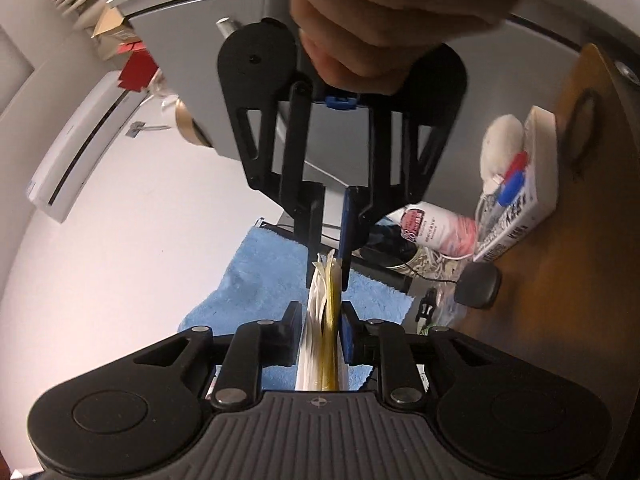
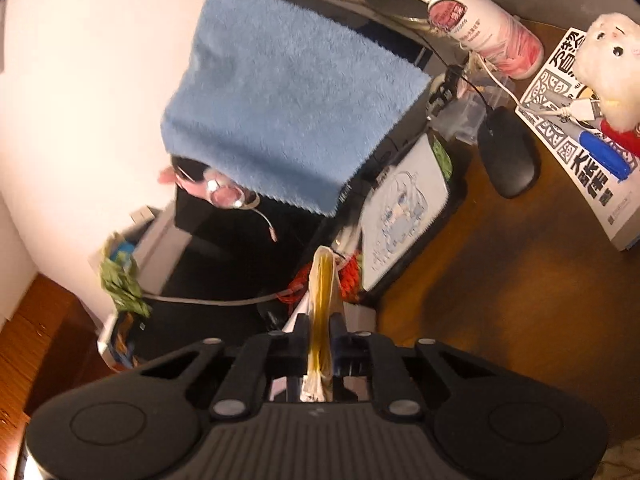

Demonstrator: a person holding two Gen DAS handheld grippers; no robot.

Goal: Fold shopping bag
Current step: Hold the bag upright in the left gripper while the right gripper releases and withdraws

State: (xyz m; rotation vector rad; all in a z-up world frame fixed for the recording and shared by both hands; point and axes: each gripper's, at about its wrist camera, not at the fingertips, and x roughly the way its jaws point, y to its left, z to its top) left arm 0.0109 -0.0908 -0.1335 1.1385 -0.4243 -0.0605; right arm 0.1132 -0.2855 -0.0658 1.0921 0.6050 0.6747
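The shopping bag point(image 1: 323, 320) is a white and yellow plastic bundle, seen edge-on as a narrow flat strip. My left gripper point(image 1: 322, 312) is shut on its near end. Facing it in the left wrist view, my right gripper point(image 1: 329, 276) is shut on the far end of the same strip, with a person's hand point(image 1: 380, 20) holding it from above. In the right wrist view the right gripper point(image 2: 320, 320) clamps the bag point(image 2: 321, 280), whose yellow edge sticks out past the fingertips. The bag is lifted off the desk between the two grippers.
A blue towel point(image 2: 280, 92) hangs over dark equipment behind. On the wooden desk point(image 2: 520, 280) lie a printed mouse pad point(image 2: 404, 208), a black mouse point(image 2: 508, 152), a pump bottle point(image 2: 484, 28), a book point(image 2: 580, 152) and a plush toy point(image 2: 612, 60). Cables run nearby.
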